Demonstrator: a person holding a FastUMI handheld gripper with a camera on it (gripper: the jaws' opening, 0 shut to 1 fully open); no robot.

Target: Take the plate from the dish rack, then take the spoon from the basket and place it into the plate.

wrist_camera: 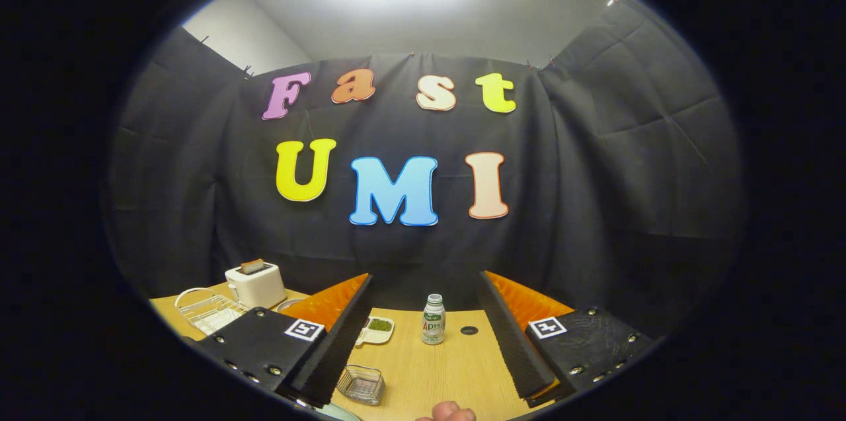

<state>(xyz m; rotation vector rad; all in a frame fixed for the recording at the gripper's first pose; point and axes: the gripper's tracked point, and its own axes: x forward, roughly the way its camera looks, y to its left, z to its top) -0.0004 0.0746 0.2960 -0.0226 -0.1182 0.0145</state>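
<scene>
We hold the gripper point(423, 348) above the bench point(456, 368), jaws spread wide, empty, bottle point(433, 319) just beyond them.

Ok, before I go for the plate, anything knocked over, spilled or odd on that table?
Nothing stands out. The bottle stands upright between the open jaws of the gripper, the toaster sits upright beside the white wire rack, and the small clear basket rests flat. No spills on the table.
</scene>
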